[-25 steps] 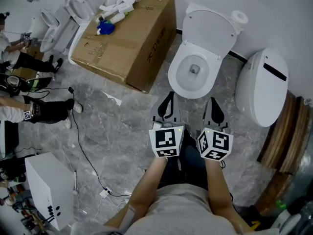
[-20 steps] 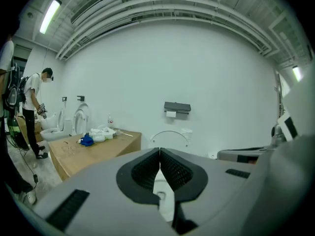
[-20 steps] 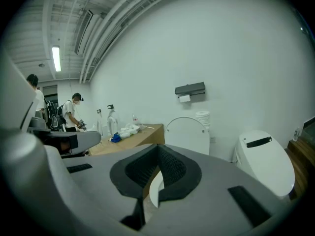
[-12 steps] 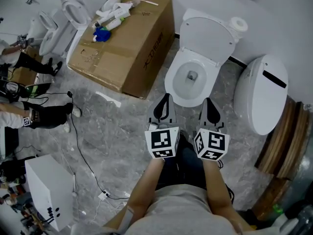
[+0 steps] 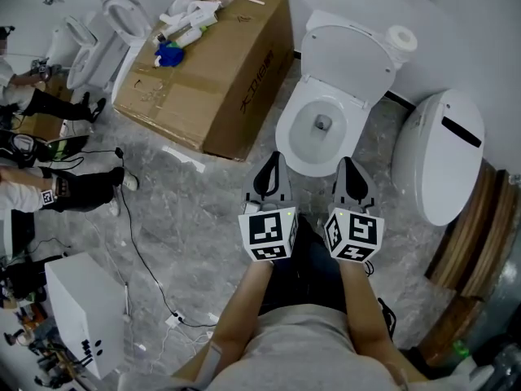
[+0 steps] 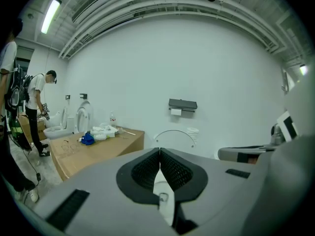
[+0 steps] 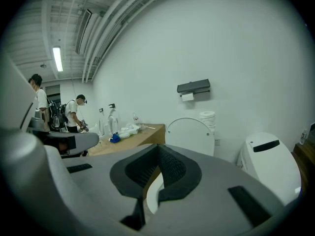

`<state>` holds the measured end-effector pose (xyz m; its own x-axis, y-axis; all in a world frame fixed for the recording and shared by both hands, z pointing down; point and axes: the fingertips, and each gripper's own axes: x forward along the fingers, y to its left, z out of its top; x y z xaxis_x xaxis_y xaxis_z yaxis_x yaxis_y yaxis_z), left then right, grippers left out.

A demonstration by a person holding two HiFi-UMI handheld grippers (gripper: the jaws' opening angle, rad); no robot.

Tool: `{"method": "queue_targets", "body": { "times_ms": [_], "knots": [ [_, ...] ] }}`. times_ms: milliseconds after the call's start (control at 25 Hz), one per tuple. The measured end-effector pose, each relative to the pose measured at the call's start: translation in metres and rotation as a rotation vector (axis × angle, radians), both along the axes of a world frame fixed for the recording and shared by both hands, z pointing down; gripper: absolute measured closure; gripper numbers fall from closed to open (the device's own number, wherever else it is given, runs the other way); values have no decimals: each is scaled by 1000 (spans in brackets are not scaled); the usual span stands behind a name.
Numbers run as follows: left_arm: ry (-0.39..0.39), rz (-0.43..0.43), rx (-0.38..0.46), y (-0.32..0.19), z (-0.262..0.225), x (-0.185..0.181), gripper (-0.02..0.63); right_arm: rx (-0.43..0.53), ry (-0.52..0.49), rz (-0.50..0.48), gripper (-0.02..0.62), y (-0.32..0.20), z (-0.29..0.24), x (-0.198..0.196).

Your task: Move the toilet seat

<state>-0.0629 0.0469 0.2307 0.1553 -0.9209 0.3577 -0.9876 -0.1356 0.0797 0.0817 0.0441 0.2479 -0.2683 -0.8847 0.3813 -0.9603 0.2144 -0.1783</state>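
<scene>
- You hold the left gripper with its dark ribbed pads pressed together and nothing between them. The left gripper view shows the two pads meeting at the tip.
- Your right gripper is closed the same way and carries nothing. In the right gripper view its pads touch at the tip.
- The white oval toilet seat is straight ahead of you, between the two grippers and just beyond their tips. It lies flat as a smooth, glossy ring round the bowl opening, wider at the far end and narrowing toward you.
- From above you cannot tell whether this ring is a separate piece or the bowl's own rim.
- The raised white rounded lid stands behind the ring at the far end and leans toward the pale wall. In the right gripper view it shows as a plain upright rounded panel.
- The white ceramic toilet that carries the seat stands on the grey marbled floor. A roll of white paper sits on its far right corner.
- Neither gripper touches the seat: the left tip is by its near left edge, the right tip by its near right edge.
- A large brown cardboard box lies just left of the toilet, and a white oblong closed unit with a black strip lies to its right.
</scene>
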Motion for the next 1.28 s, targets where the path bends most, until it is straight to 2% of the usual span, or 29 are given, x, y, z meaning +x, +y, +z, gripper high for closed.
{"method": "queue_targets", "body": {
  "times_ms": [800, 1160, 1280],
  "knots": [
    [17, 34, -59, -40, 23, -6, 589, -39, 7, 48, 578, -36, 18, -2],
    [28, 86, -99, -80, 41, -13, 589, -70, -5, 97, 578, -68, 35, -6],
    [40, 105, -104, -97, 43, -16, 589, -78, 18, 107, 578, -80, 40, -9]
  ]
}}
